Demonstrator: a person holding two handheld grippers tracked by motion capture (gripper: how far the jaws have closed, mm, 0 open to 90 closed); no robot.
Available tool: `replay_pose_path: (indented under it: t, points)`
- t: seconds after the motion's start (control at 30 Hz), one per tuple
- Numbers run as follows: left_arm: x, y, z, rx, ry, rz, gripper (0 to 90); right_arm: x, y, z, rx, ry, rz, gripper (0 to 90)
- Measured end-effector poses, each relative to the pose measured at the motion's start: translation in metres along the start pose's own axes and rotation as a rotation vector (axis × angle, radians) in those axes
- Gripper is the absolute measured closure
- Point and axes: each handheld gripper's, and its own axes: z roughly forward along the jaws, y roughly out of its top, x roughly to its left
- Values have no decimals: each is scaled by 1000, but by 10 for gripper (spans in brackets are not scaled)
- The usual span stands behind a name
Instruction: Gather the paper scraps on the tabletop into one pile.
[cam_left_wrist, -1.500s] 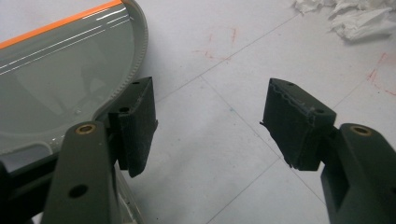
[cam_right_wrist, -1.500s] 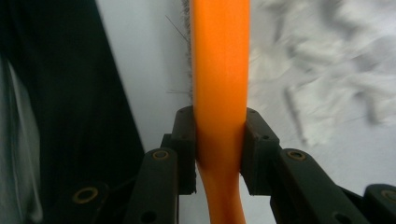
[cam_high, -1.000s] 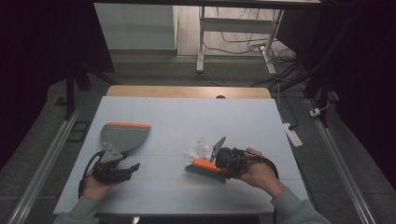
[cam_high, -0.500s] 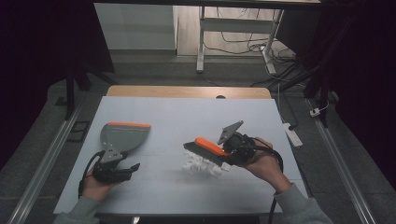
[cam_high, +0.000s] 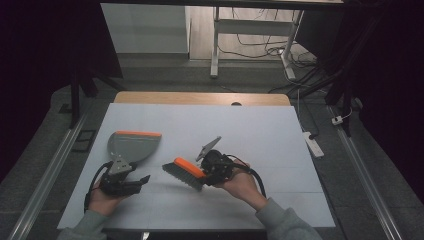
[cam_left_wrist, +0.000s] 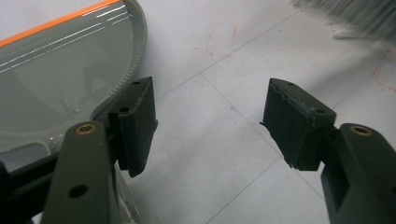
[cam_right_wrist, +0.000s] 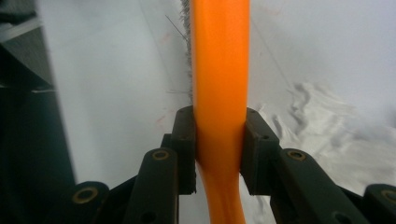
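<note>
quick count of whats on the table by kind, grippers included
grippers: 2, the left gripper open beside the dustpan, the right gripper shut on the brush handle
dustpan: 1, grey with an orange edge
brush: 1, orange back, grey bristles
crumpled white scrap pile: 1, lying next to the brush
total: 5

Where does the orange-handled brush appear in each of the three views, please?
High view: the brush lies at centre, held by the right gripper, bristles toward the dustpan.
Left gripper view: only blurred grey bristles at the top right corner.
Right gripper view: its orange handle runs up the middle, clamped between the jaws.
Shared landmark: the white table.
</note>
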Motion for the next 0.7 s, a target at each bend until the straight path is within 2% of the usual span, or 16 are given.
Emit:
replay_pose_path:
  t: [0.07, 0.13, 0.2, 0.27, 0.37, 0.47, 0.53, 0.63, 0.7]
  points:
    - [0, 0, -1, -4, -1, 0, 355, -4, 1, 6, 10, -46, 2, 699]
    - [1, -1, -1, -5, -1, -1, 355, -14, -1, 4, 31, -94, 35, 699]
    - [2, -1, -1, -3, -2, -1, 356, -27, -9, -1, 20, -96, 98, 699]
    - [2, -1, 0, -2, -5, 1, 355, -33, -16, -9, -6, -103, 129, 699]
    - [1, 0, 1, 4, -4, 4, 355, -32, -22, -28, -79, -84, 150, 699]
    - [1, 0, 0, -1, -3, 2, 355, -30, -28, -54, -159, -100, 156, 699]
    - [1, -1, 0, 0, -3, 2, 355, -31, -35, -72, -193, -126, 175, 699]
    - [0, 0, 0, 1, -5, 3, 355, -39, -51, -94, -194, -178, 236, 699]
    - [0, -1, 0, 1, -6, 3, 354, -47, -64, -103, -166, -230, 292, 699]
